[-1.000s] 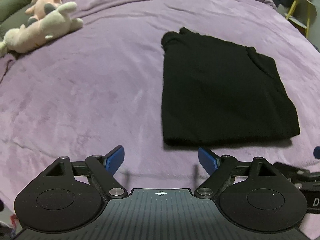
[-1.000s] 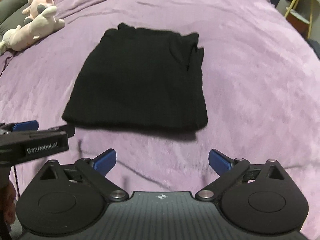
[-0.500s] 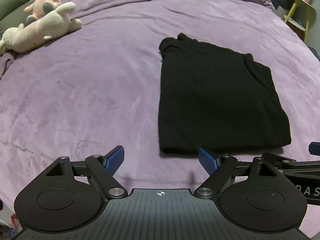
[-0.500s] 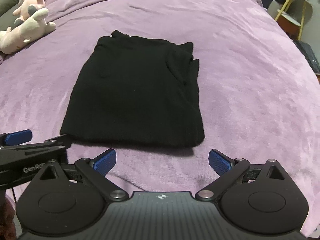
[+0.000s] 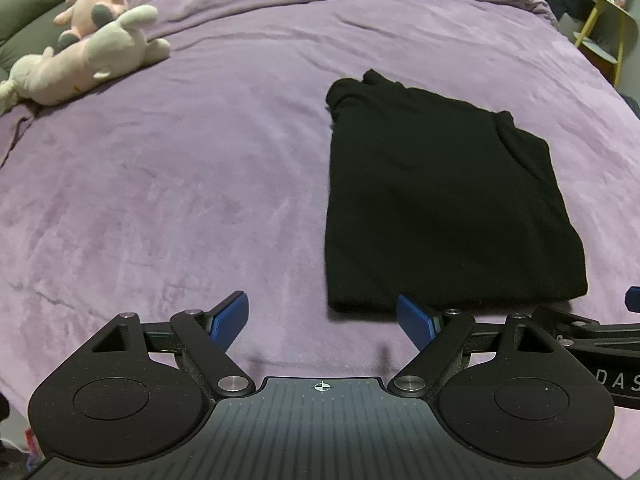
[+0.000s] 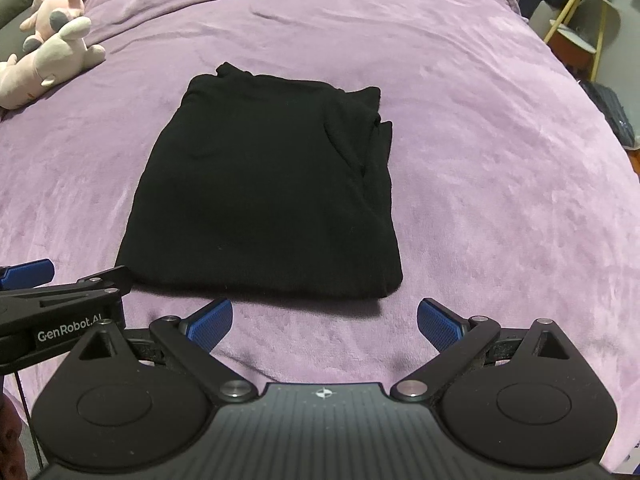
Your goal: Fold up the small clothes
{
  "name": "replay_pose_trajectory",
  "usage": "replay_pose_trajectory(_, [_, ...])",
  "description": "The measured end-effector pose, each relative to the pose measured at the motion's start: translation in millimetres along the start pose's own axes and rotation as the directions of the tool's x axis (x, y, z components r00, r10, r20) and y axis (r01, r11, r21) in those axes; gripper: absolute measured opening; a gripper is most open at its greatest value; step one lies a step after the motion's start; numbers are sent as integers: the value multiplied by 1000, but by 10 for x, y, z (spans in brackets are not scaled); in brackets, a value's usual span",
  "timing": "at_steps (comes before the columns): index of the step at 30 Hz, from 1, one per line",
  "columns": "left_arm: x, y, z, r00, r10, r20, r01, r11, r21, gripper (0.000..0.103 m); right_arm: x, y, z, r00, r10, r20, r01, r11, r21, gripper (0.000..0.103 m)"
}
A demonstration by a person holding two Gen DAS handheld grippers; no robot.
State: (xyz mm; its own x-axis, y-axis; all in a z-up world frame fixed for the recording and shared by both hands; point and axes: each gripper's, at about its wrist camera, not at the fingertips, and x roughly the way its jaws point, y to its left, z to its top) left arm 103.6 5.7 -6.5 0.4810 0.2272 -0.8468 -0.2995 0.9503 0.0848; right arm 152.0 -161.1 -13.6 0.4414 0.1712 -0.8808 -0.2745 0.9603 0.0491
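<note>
A black garment point(image 5: 436, 200) point(image 6: 272, 192) lies folded flat into a rough rectangle on the purple bed cover point(image 5: 180, 168) point(image 6: 500, 160). My left gripper point(image 5: 324, 320) hovers open just short of the garment's near left corner, nothing between its blue pads. My right gripper point(image 6: 324, 322) stands open in front of the garment's near edge, also holding nothing. Each view catches the other gripper at its side edge.
Plush toys point(image 5: 84, 52) point(image 6: 48, 52) lie at the far left of the bed by a grey-green pillow point(image 5: 28, 16). A yellow-legged side table point(image 6: 580, 12) stands past the bed's far right corner. The bed's near edge runs just below the grippers.
Both views have closed in slightly on the garment's near edge. The jaws of both grippers stay equally wide. The garment has not moved.
</note>
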Motion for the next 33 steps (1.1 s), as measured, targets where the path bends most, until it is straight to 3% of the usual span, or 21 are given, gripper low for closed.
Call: replay_pose_trajectory(33, [22, -7, 7, 1000, 6, -10, -6, 1000, 4, 87, 12, 28, 9, 1000, -8, 9, 8, 1000, -11, 99])
